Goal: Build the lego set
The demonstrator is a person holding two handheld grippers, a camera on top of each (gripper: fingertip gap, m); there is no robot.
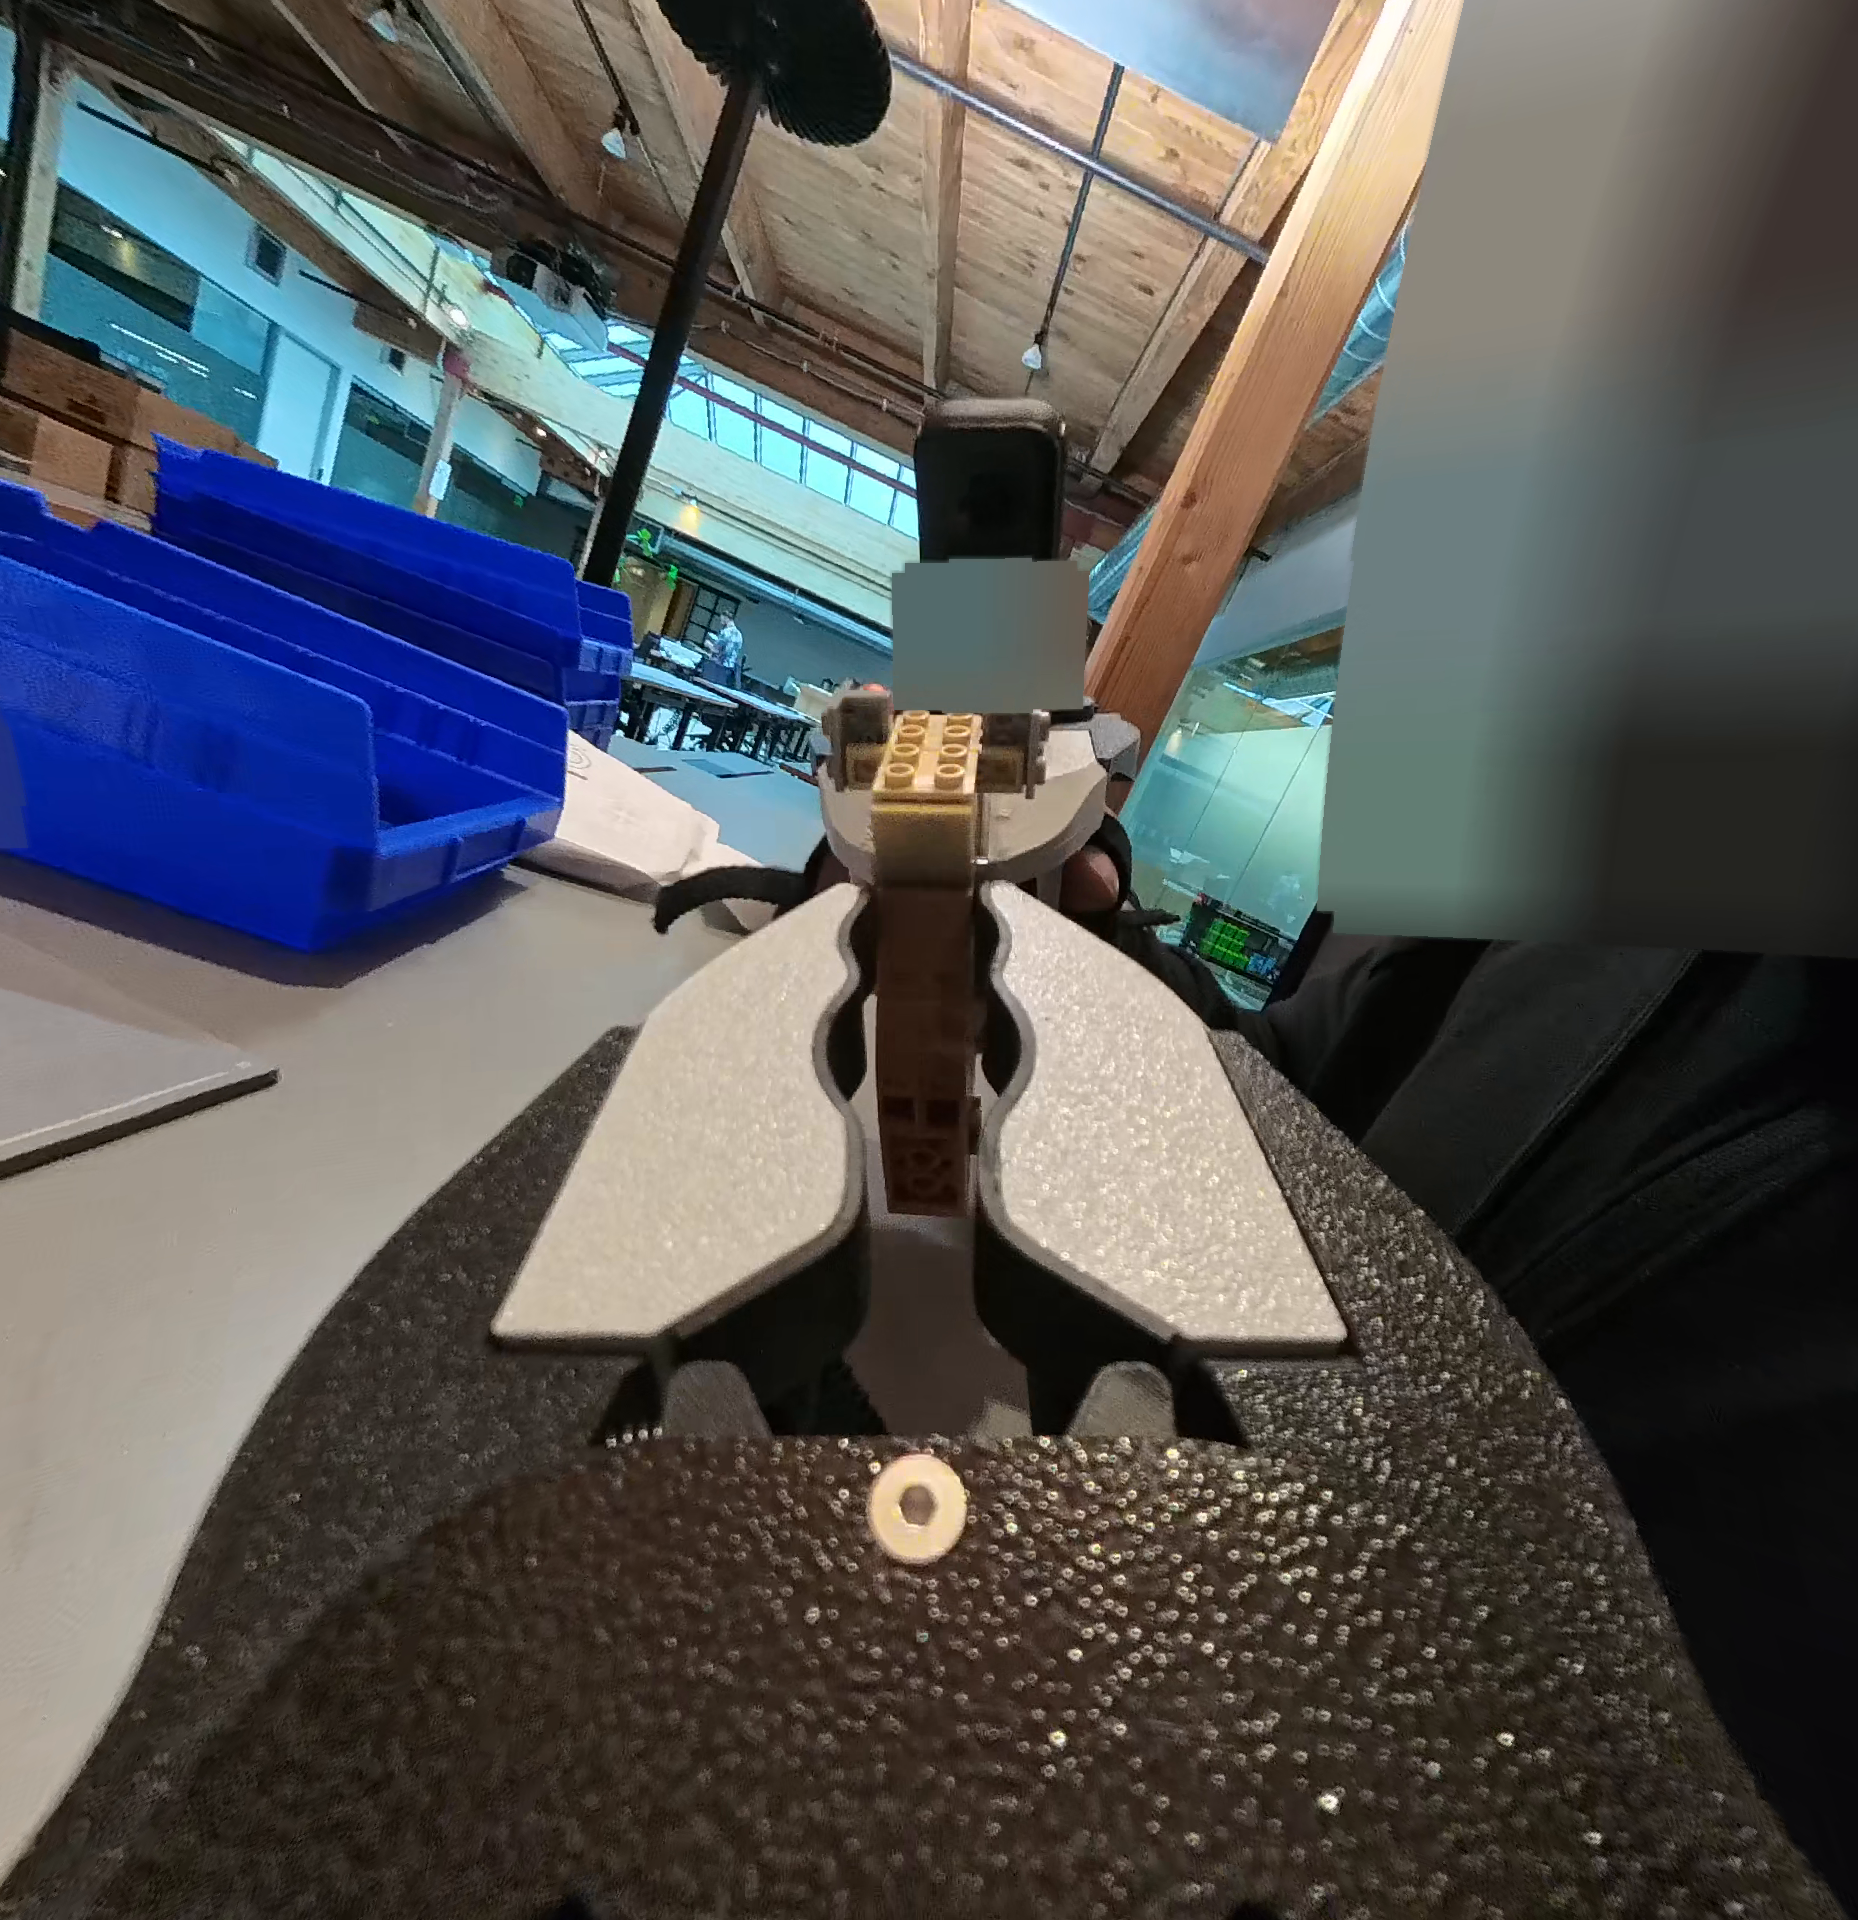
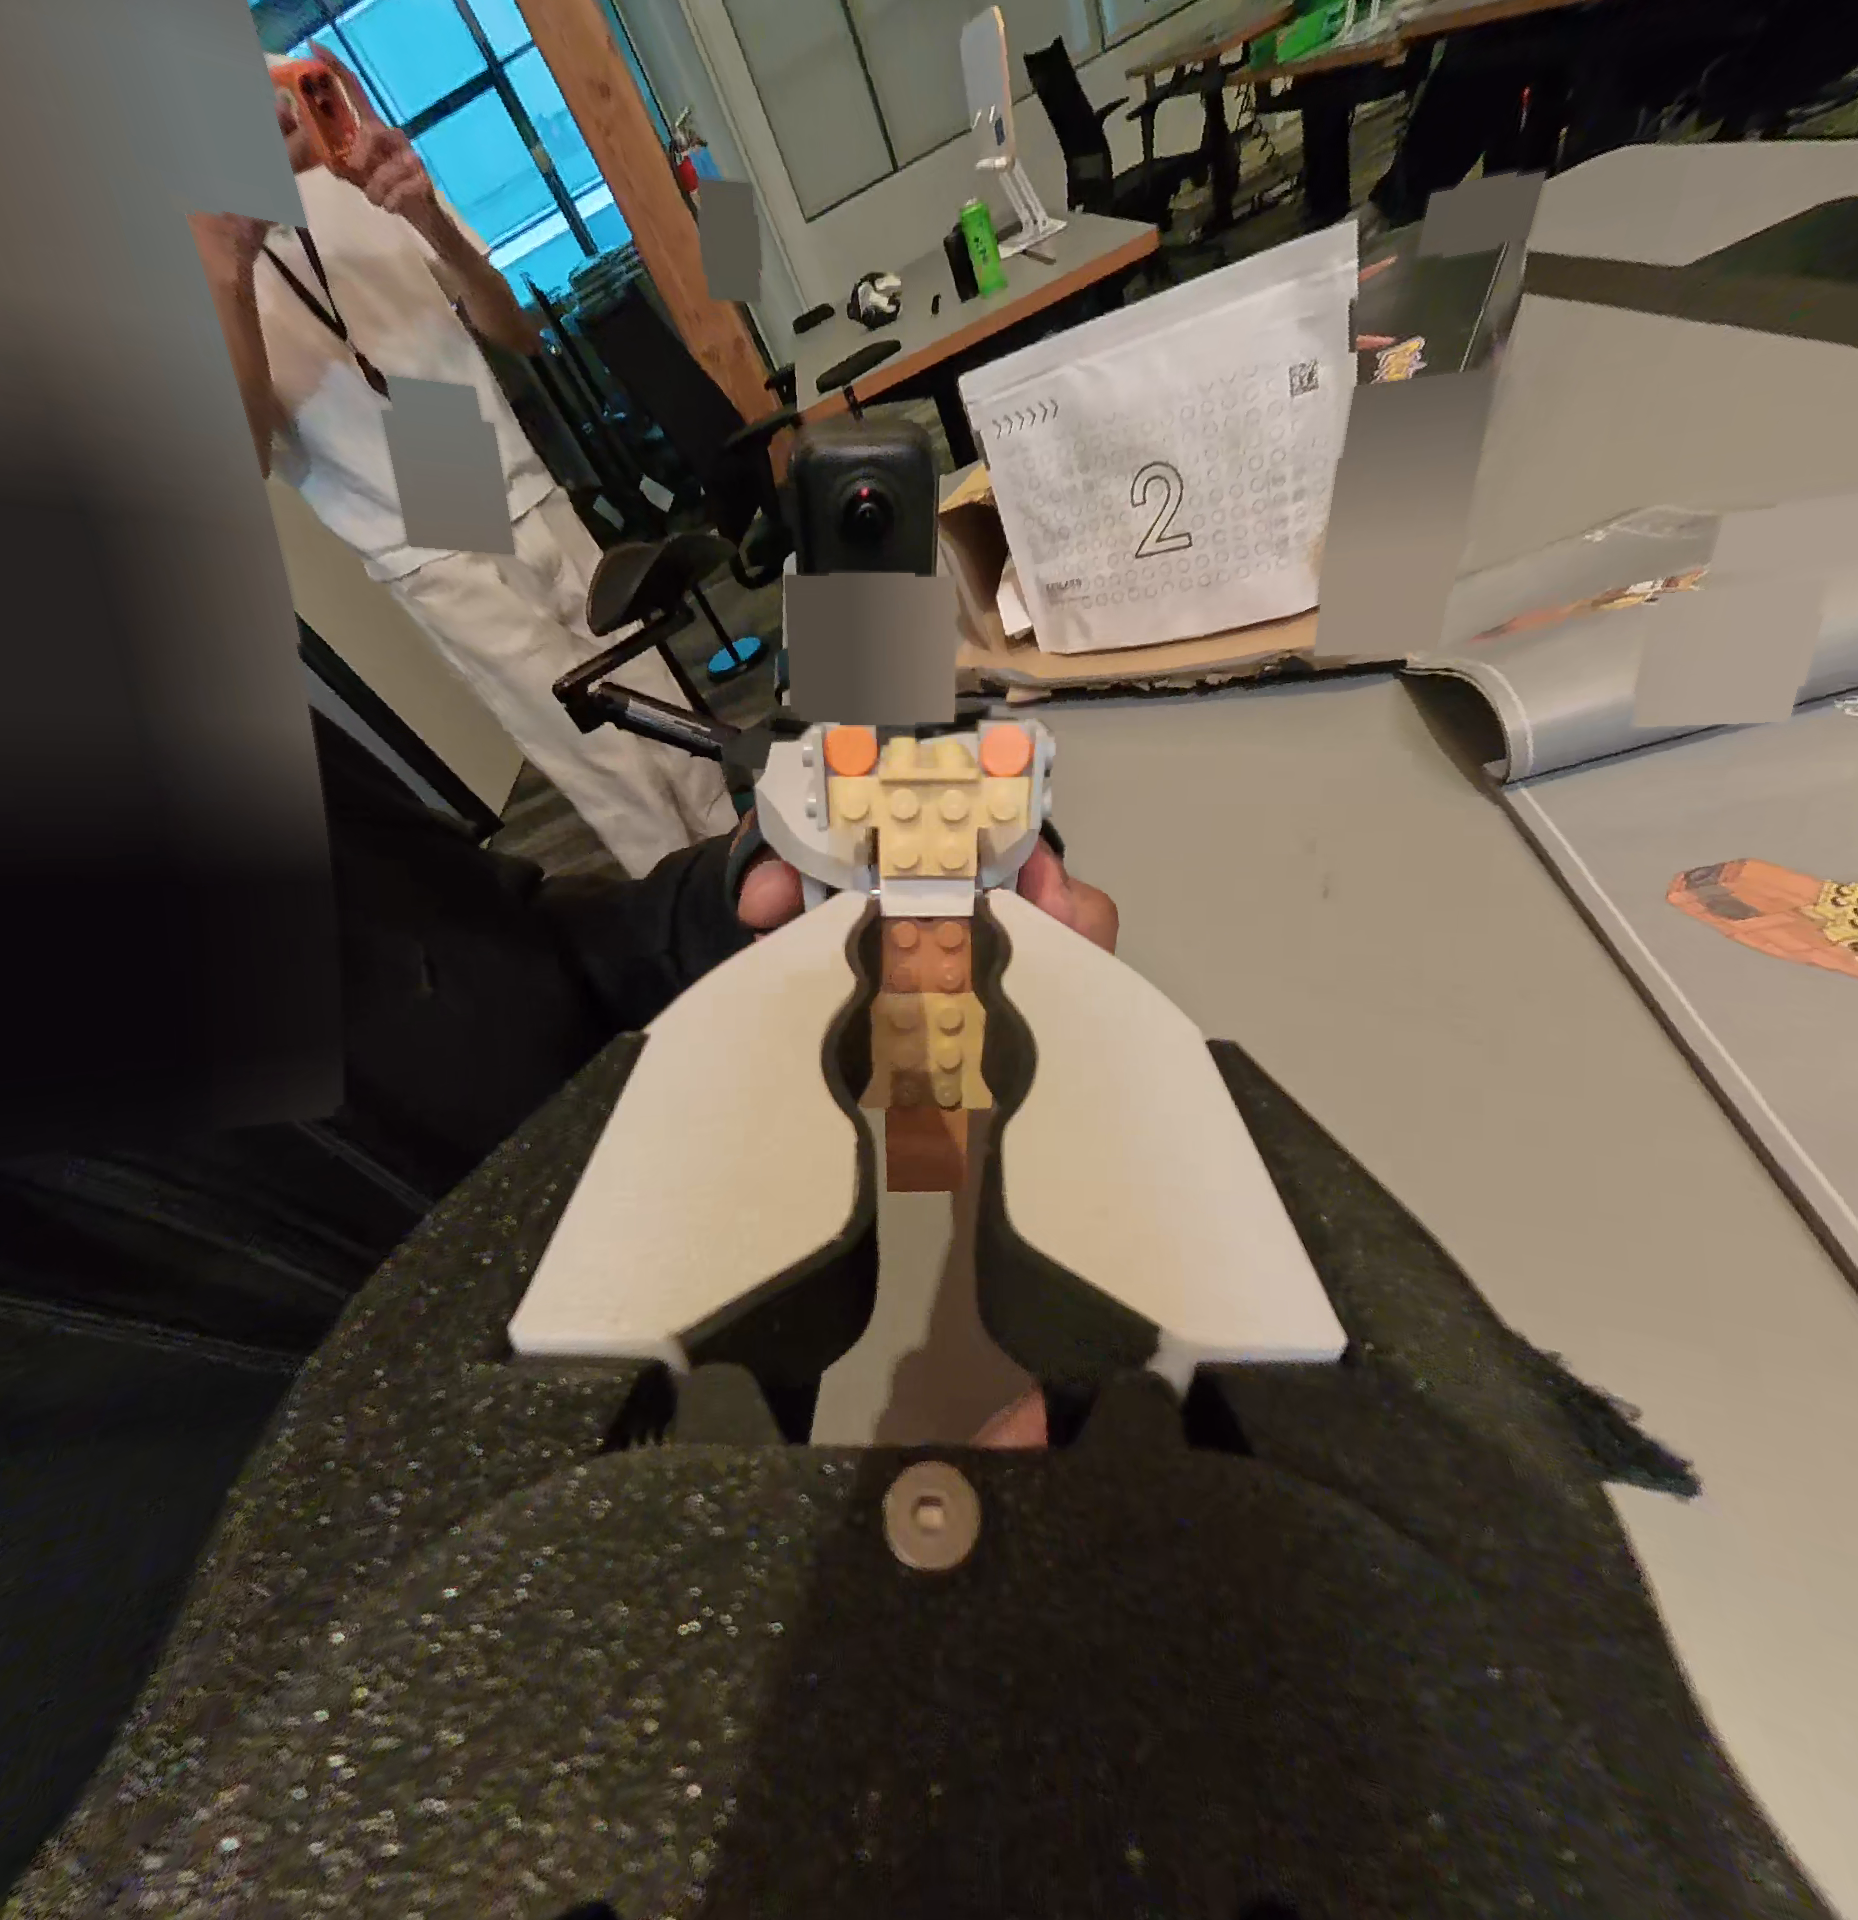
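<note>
Two hand-held grippers met nose to nose above the grey worktop (image 1: 177, 1247), sharing one lego assembly (image 1: 923, 1049) between them. The left gripper (image 1: 920, 909) had its jaws closed on the brown and tan strip of bricks, seen edge-on in its own view. The right gripper (image 2: 930, 920) had its jaws clamped on the same strip, studs facing its camera. At the far end in the right wrist view, the build widened into a tan cross-piece (image 2: 930, 810) carrying two orange round studs (image 2: 850, 750), lying against the opposite gripper's grey face.

The double hold looked deliberate. With each end pinched, the slender build was kept level and clear of the worktop, probably so a joint could be pressed home or the piece passed across without snapping. Which of the two was under way cannot be told.

Blue bins (image 1: 281, 727) stood stacked to one side. A white numbered parts bag (image 2: 1164, 499) leaned upright near an open instruction booklet (image 2: 1683, 1039), kept in easy sight for reference.
</note>
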